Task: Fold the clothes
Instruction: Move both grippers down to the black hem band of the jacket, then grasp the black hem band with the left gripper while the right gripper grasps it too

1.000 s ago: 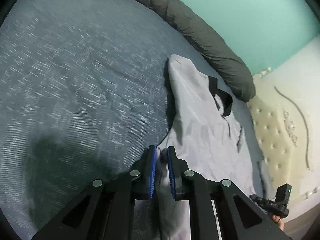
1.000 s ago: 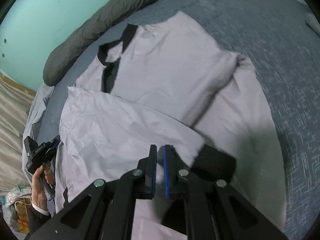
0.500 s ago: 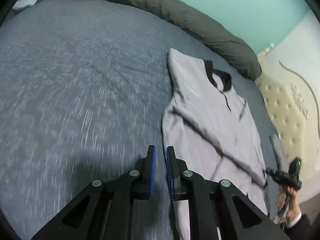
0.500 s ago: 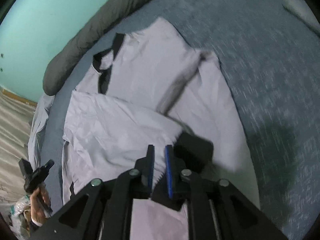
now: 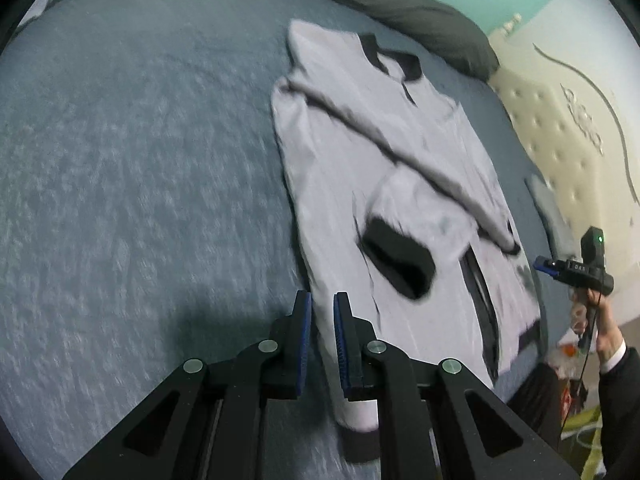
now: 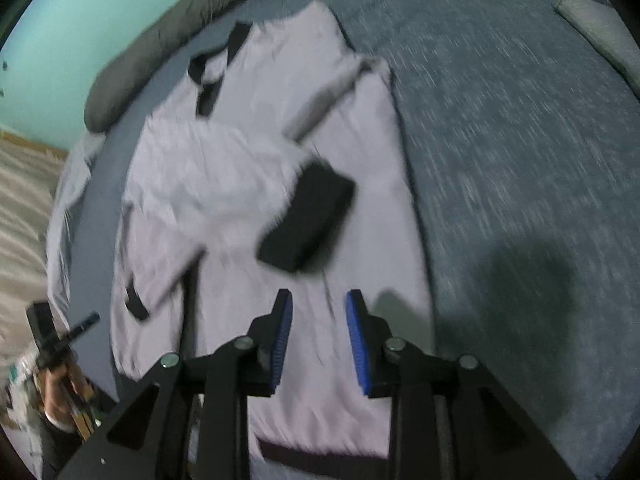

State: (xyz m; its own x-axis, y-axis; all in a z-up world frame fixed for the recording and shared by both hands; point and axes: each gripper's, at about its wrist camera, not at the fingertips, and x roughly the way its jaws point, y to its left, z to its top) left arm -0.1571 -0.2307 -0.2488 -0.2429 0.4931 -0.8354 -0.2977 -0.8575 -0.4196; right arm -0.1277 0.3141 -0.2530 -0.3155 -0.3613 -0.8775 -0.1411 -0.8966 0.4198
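A light grey jacket (image 5: 340,184) with black collar and cuffs lies flat, front up, on the blue bed (image 5: 120,160). Both sleeves are folded across its chest. One black cuff (image 5: 400,264) rests in the middle, and the same cuff (image 6: 308,216) shows in the right wrist view. My left gripper (image 5: 320,304) hovers over the jacket's near left edge, its jaws a narrow gap apart with nothing between them. My right gripper (image 6: 318,300) stands open above the lower front of the jacket (image 6: 360,160), holding nothing.
A dark grey rolled duvet (image 5: 400,4) lines the bed's far edge under a teal wall. A cream tufted headboard (image 5: 560,128) stands to the right. A pillow (image 6: 600,28) lies at the far right. A hand (image 5: 584,312) holds the other gripper's handle.
The left gripper let go of the sleeve it carried and drew back. The right gripper opened, leaving the black-cuffed sleeve on the jacket's chest, and pulled away toward the hem.
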